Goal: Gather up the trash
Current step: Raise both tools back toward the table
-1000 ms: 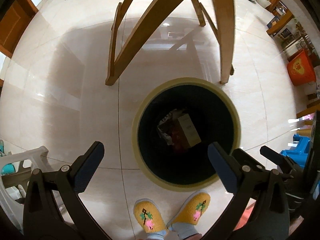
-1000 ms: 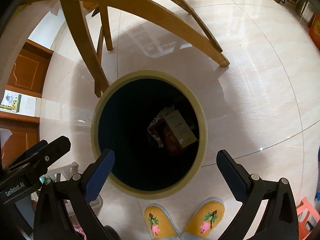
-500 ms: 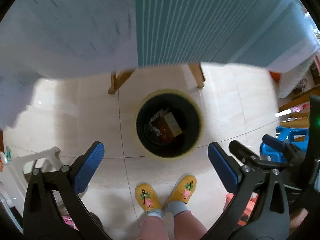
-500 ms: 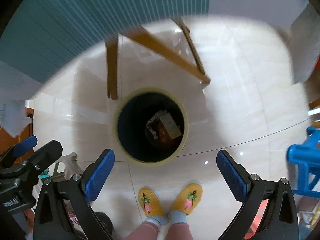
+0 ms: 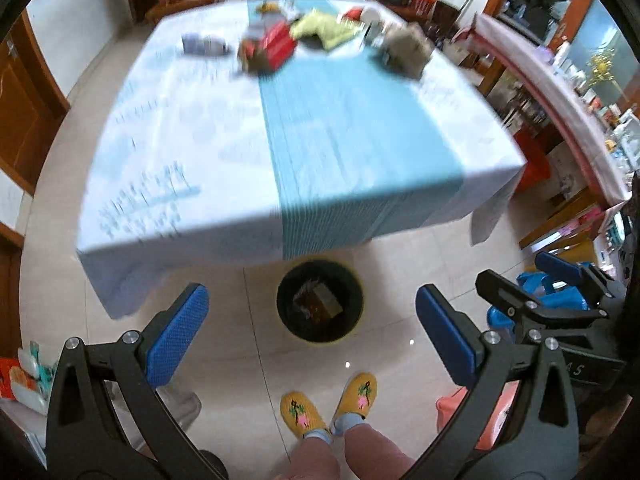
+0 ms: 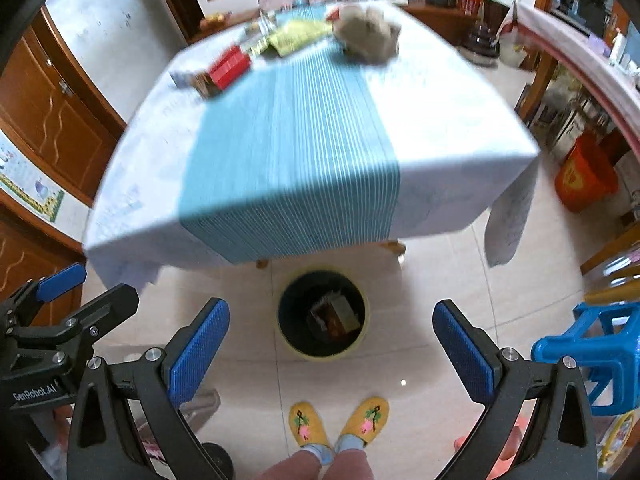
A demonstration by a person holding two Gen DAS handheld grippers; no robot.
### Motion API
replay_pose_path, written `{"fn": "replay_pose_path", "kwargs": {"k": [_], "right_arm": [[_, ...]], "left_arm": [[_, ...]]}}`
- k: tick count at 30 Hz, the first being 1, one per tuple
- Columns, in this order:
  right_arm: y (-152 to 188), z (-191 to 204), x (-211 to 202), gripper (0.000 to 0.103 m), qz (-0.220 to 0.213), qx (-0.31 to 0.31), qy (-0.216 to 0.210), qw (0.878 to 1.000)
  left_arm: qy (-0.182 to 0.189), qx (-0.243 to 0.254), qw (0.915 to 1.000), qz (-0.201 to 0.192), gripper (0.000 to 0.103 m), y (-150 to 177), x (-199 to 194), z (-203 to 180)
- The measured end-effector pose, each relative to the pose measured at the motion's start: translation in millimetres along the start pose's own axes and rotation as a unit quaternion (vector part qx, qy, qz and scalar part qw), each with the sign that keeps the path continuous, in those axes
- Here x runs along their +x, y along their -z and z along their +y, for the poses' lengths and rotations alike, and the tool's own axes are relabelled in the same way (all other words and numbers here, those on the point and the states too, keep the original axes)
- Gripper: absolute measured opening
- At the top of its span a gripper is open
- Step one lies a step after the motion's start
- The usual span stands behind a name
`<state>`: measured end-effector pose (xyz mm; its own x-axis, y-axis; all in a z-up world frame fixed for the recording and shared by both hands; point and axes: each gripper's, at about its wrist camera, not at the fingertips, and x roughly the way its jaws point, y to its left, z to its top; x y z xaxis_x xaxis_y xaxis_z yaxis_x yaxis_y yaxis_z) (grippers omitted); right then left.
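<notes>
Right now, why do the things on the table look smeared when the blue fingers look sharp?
Left wrist view: motion blur smears the red box and table; the left gripper stays crisp. Right wrist view: same smear, and fisheye bends the walls; the bin is clearer.

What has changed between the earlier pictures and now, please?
Both tongs, left and right, rose from just above the bin to above table height, so the tabletop and the blurred items on it came into view. Nothing was taken hold of or let go. Unchanged: both tongs are open and empty, the bin stands on the floor with trash inside, and the yellow slippers are in place.
</notes>
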<state>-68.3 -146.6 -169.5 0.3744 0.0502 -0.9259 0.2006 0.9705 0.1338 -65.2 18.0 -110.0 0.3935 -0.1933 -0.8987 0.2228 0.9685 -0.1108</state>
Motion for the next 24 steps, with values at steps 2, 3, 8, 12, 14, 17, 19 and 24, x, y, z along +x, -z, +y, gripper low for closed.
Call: {"fn": "replay_pose_path", "kwargs": {"k": [2,3,8,12,14,17,19,24], "right_arm": [[-6,3,-29,0.103,-0.015,0.0,-0.002,1.0],[-9,6,-42,0.103,-0.023,-0.001,-0.001,1.0],[-16,20,-90,0.103,-0.051,-0.005,0.004,0.999],[-21,30,-123,0.103,-0.076,0.004,0.005,0.997],[-25,30,-136,0.103,-0.087,0.007,0.005,0.996],[-34,31,-153,0.103,-0.103,0.007,0.009,0.995],[-41,31,-164,0.103,-0.113,0.004,0.014,0.994],[-63,14,-173,0.103,-0.13,0.013,0.009,0.991]], "left_arm": [[0.005,0.009,0.9997,-0.021,0.102,-9,-29,-3],[0.007,0.014,0.9994,-0.03,0.102,-13,-42,-4],[0.017,0.034,0.9972,-0.064,0.102,-30,-87,-10],[0.034,0.049,0.9944,-0.087,0.102,-41,-121,-17],[0.037,0.054,0.993,-0.098,0.102,-47,-130,-23],[0.046,0.062,0.9898,-0.12,0.102,-61,-146,-29],[0.052,0.066,0.988,-0.129,0.102,-70,-154,-35],[0.054,0.081,0.9842,-0.148,0.102,-94,-157,-52]]}}
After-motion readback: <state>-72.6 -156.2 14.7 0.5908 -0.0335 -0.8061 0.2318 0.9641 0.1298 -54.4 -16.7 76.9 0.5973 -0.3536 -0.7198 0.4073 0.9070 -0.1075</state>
